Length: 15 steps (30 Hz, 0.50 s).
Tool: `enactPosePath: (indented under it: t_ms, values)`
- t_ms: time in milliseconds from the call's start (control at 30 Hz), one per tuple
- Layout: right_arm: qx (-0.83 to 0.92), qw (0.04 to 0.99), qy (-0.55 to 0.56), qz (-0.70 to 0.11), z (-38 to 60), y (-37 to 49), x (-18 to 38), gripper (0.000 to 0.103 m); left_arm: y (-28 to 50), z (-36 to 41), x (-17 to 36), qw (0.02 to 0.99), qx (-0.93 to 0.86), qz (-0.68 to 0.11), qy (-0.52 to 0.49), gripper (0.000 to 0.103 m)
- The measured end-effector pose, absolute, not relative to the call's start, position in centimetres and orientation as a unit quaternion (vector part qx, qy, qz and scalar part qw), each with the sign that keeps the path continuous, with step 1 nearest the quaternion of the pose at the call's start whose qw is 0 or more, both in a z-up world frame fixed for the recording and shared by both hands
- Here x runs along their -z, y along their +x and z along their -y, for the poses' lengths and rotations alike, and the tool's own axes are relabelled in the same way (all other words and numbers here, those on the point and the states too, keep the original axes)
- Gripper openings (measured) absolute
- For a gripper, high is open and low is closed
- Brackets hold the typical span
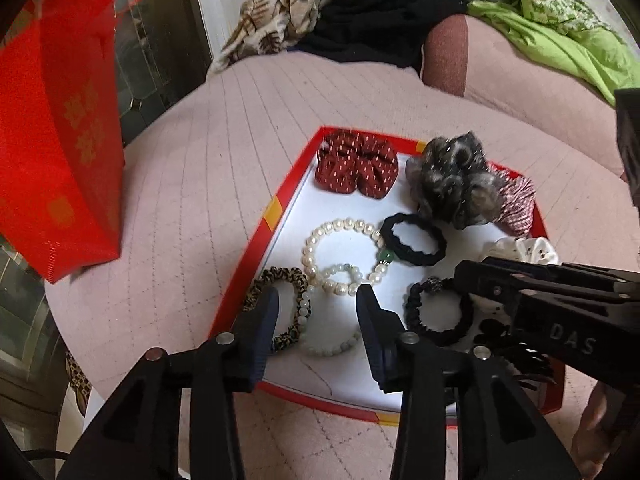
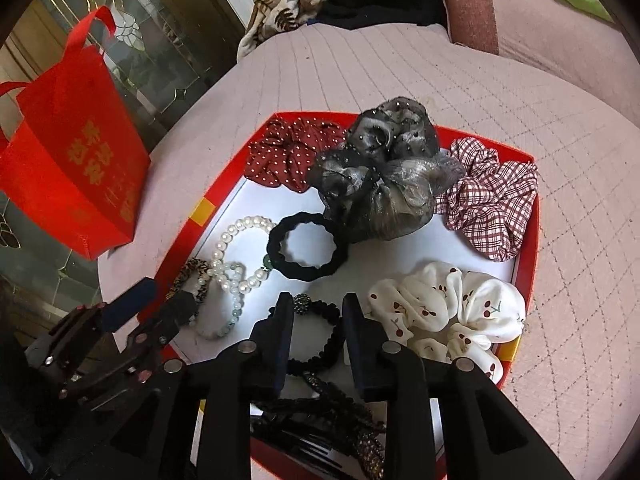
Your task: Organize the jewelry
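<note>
**Both grippers poised over a tray that looks mostly sorted**

The left gripper (image 1: 318,300) hangs low over the near left part of the red-rimmed tray (image 1: 276,208), its fingers spread and holding nothing. Between and just beyond its tips lies a pale jade bead bracelet (image 1: 320,344), touching a leopard-print hair tie (image 1: 280,280) at the tray's left edge. A little farther in sits the pearl bracelet (image 1: 340,252) with a green bead, a small pale bead loop resting against its near side.

The right gripper (image 2: 316,312) is also spread and empty, hovering over a black braided hair tie (image 2: 316,332) with a sparkly bead. Beneath its body lie dark clips or combs, too shadowed to name with confidence. To its right sits a white cherry-print scrunchie (image 2: 448,312); ahead lies a plain black hair tie (image 2: 306,246), touching the pearl bracelet.

Along the far side stand three scrunchies in a row: a dark red dotted scrunchie (image 2: 288,152), a grey sheer scrunchie (image 2: 384,172) and a red plaid scrunchie (image 2: 492,196). A red gift bag (image 2: 76,176) stands well apart on the pink quilted cushion (image 2: 400,72).

Judging by the layout, everything seen is already in the tray and roughly grouped: scrunchies at the back, bracelets on the left. The overlapping bracelets and ties in front seem to be what is left to separate.
</note>
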State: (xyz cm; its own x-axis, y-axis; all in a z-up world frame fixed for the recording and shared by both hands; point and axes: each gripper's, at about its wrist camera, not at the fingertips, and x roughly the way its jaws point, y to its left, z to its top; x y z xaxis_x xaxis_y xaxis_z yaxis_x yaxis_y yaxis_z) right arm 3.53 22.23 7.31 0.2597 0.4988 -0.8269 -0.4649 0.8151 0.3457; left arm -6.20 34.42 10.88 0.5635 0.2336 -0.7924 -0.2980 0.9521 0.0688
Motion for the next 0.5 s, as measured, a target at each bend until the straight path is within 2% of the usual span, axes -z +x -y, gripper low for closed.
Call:
enactPosePath:
  t_ms: [133, 200, 367, 500]
  values:
    - [-0.310, 0.796, 0.027, -0.519, -21.5, 2.8, -8.6, 0.032, -7.3, -33.7, -12.3, 0.889, -0.157, -0.429, -0.029, 0.046]
    - [-0.311, 0.802, 0.032, -0.509, -20.7, 2.2, -9.5, 0.040, -8.1, -33.2, -13.3, 0.894, -0.166, -0.416, -0.023, 0.053]
    - [-0.306, 0.814, 0.034, -0.492, -18.3, 0.4, -11.0, 0.041, -9.9, -31.4, -15.6, 0.905, -0.191, -0.381, -0.003, 0.071]
    - [-0.285, 0.822, 0.038, -0.492, -15.0, -1.2, -11.3, 0.041, -11.2, -29.5, -17.3, 0.915, -0.211, -0.343, 0.006, 0.080]
